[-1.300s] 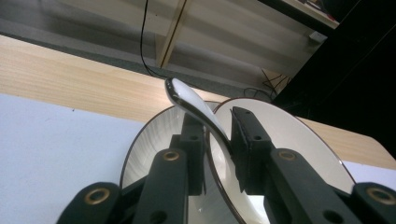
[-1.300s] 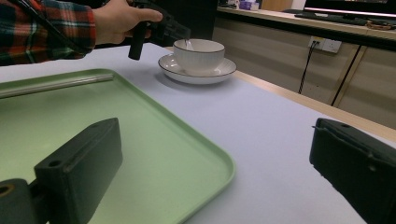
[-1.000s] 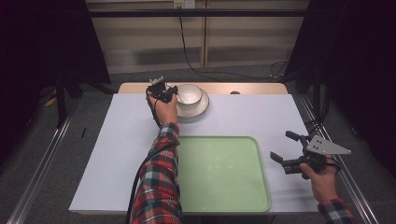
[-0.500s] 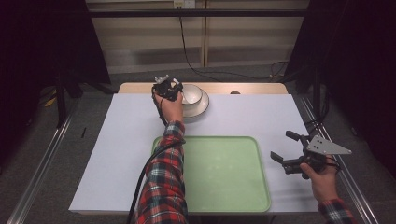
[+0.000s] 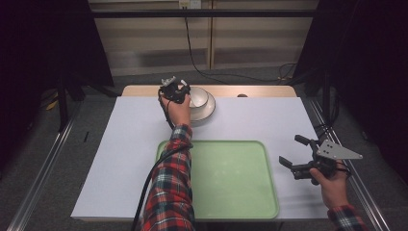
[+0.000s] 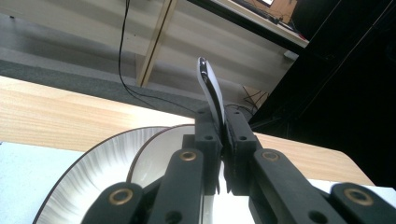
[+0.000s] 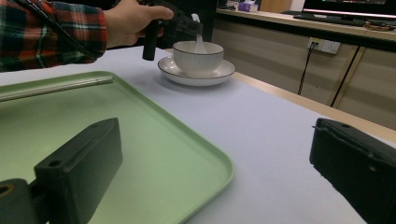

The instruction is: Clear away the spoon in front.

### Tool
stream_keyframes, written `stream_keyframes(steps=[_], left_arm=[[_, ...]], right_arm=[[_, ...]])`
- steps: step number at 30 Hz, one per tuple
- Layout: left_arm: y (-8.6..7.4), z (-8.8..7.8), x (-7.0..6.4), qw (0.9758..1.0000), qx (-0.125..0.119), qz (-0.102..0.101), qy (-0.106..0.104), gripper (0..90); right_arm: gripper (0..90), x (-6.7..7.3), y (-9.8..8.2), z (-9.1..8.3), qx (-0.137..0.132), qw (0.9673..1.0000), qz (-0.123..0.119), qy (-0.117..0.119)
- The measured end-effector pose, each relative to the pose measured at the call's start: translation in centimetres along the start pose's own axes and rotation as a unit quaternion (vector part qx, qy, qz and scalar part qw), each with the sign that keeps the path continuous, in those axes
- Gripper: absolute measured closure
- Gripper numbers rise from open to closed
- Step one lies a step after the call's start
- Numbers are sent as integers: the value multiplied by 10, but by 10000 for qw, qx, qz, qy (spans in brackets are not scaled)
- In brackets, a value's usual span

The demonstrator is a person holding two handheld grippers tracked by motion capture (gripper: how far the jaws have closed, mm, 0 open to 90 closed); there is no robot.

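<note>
The left gripper [image 5: 179, 91] sits at the far edge of the counter [image 5: 120, 144], just left of the bowl [image 5: 198, 97], which stands on a saucer [image 5: 208, 109]. Its jaws are pinched tight on the handle of a white spoon [image 6: 209, 88]; they have just finished closing on it. In the left gripper view the handle rises nearly upright from between the pads, tipped slightly back. In the right gripper view the spoon [image 7: 199, 39] runs down into the bowl [image 7: 198, 57], so its long axis stands steeply, with the scoop low inside the bowl and the handle up in the grip. Any lift would probably have to follow that axis, up and out over the rim.

The green tray [image 5: 231, 178] lies nearer the person, between the arms.

The right gripper [image 5: 300, 156] hovers off the tray's right edge, jaws wide and holding nothing, well apart from the bowl.
</note>
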State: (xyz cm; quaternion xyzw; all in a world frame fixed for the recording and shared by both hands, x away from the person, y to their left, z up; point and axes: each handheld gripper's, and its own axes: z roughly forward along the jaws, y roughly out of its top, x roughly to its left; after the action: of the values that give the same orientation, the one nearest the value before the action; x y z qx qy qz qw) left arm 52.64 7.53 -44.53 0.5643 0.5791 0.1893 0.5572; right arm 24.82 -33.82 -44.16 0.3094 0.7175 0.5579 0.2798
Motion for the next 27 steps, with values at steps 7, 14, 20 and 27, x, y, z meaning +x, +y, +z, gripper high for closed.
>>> stream_keyframes(steps=[7,14,20,27], left_arm=[[14,-11,2,9999,-93,-14,-120,859],[29,-26,7,9997,-149,40,-193,859],[39,-40,8,9993,-129,59,-347,859],[49,-63,11,9991,32,-104,-421,861]], right_arm=[[16,0,0,1,-4,10000,-34,13],[17,1,0,2,2,10000,14,25],[16,1,0,0,53,10000,16,72],[17,2,0,1,14,10000,-31,21]])
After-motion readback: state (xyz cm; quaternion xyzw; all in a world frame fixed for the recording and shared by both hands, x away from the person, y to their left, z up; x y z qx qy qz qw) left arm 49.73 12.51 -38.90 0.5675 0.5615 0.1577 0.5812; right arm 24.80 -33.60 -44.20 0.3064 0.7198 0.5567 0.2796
